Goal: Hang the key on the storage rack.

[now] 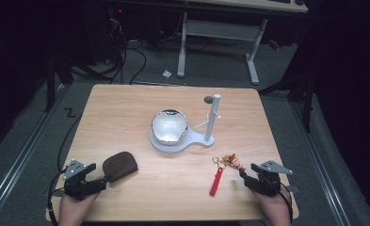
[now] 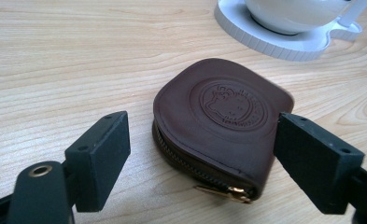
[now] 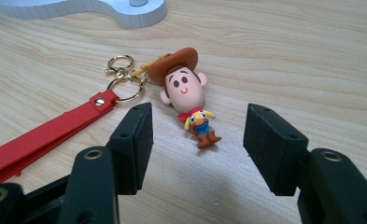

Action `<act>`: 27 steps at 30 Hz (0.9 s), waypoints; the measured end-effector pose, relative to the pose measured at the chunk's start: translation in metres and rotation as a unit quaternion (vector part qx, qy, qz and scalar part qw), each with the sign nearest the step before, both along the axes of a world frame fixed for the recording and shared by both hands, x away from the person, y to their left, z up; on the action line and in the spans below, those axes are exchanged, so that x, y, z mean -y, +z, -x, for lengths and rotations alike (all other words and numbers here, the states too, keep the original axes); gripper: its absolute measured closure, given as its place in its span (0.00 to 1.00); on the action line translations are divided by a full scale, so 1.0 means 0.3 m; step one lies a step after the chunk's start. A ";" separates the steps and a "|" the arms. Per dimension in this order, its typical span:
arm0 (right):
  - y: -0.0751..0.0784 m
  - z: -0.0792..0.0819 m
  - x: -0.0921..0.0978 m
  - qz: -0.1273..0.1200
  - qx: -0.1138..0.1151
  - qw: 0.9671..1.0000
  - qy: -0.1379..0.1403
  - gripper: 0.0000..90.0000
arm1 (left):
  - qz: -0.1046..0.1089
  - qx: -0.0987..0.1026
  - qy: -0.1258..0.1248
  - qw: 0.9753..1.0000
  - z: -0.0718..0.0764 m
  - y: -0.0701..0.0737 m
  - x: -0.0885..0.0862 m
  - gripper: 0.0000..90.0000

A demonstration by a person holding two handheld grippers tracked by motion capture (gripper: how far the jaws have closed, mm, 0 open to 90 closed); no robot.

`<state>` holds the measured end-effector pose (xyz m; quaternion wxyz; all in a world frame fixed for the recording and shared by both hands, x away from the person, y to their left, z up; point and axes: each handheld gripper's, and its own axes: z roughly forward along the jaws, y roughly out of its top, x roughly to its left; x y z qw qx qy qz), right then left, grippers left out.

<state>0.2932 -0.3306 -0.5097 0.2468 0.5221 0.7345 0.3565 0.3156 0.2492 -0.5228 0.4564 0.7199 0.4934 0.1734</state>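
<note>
A wooden table carries a white stand at its middle, the landmark here. On the stand's round base sits a shiny bowl; an upright white post rises from the stand's right lobe. Nearer the person and left of the stand lies a brown zip pouch, flat, with an embossed round emblem. The left gripper has its jaws spread wide either side of the pouch's near end, not pressing it. Nearer and right of the stand lies a keychain: red strap, gold ring, cowboy figure. The right gripper stands wide apart around the figure's feet, touching nothing
</note>
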 end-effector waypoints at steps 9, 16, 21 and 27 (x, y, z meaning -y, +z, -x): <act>-0.005 0.008 -0.001 0.004 0.008 1.000 0.008 0.51 | -0.005 0.000 0.003 1.000 -0.018 -0.019 -0.014 0.29; -0.013 0.012 -0.017 0.021 0.011 1.000 0.011 0.54 | -0.016 0.014 -0.002 1.000 -0.020 -0.014 -0.006 0.28; -0.014 0.013 -0.027 0.028 0.012 0.999 0.012 0.56 | -0.035 0.023 -0.004 0.999 -0.021 -0.009 0.005 0.26; -0.006 0.003 -0.041 0.038 -0.020 0.999 0.020 0.55 | -0.032 0.024 -0.002 0.999 -0.017 -0.016 0.002 0.26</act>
